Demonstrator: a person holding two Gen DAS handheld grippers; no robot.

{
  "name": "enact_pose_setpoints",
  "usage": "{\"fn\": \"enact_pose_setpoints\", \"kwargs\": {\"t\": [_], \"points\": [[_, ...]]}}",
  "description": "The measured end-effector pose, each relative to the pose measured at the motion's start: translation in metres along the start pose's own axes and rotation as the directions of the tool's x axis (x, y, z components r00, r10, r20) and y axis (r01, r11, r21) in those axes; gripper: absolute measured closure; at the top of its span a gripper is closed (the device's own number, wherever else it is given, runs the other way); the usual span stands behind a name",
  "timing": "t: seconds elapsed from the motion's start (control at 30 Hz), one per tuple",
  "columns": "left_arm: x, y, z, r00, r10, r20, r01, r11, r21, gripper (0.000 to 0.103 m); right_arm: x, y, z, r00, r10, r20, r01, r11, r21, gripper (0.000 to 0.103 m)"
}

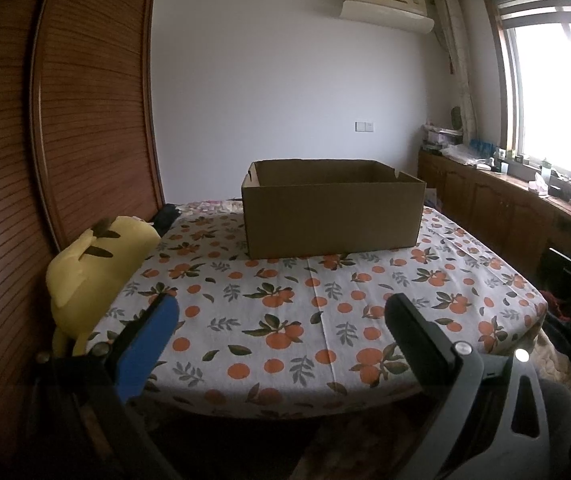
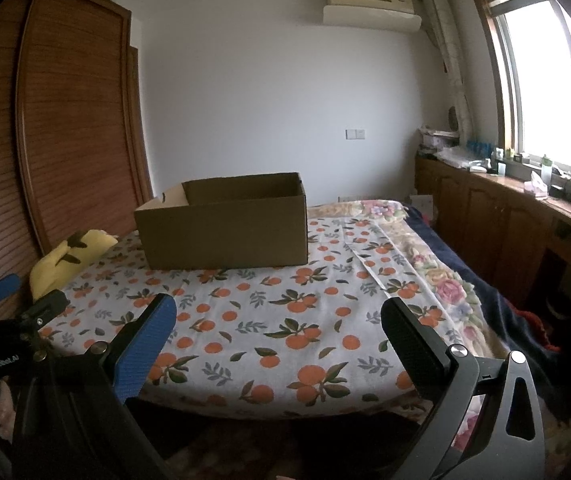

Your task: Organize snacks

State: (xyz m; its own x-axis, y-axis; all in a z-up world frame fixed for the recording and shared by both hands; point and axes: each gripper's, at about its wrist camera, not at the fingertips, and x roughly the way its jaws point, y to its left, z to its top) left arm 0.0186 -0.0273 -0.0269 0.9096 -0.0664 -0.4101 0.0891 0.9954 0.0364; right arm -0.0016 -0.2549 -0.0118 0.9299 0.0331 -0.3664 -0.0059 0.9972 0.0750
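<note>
An open brown cardboard box point(image 1: 331, 210) stands on the far half of a bed covered by an orange-fruit print sheet point(image 1: 285, 320); it also shows in the right wrist view point(image 2: 225, 224). Its inside is hidden from both views. No snacks show. My left gripper point(image 1: 281, 340) is open and empty, held over the bed's near edge, well short of the box. My right gripper point(image 2: 277, 344) is open and empty, also at the near edge, to the right of the left one. The left gripper point(image 2: 25, 304) shows at the far left of the right wrist view.
A yellow plush toy point(image 1: 93, 272) lies on the bed's left edge against the wooden wardrobe point(image 1: 85, 120). A floral blanket and dark cover point(image 2: 465, 272) lie on the bed's right side. A cluttered wooden cabinet point(image 2: 525, 208) runs under the window.
</note>
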Motion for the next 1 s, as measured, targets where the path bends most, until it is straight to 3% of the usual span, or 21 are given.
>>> {"fn": "enact_pose_setpoints", "kwargs": {"t": [1.0], "points": [[-0.0053, 0.0007, 0.0057, 1.000, 0.003, 0.012, -0.003, 1.000, -0.006, 0.000, -0.0011, -0.0011, -0.0003, 1.000, 0.003, -0.002, -0.003, 1.000, -0.003, 0.000]]}}
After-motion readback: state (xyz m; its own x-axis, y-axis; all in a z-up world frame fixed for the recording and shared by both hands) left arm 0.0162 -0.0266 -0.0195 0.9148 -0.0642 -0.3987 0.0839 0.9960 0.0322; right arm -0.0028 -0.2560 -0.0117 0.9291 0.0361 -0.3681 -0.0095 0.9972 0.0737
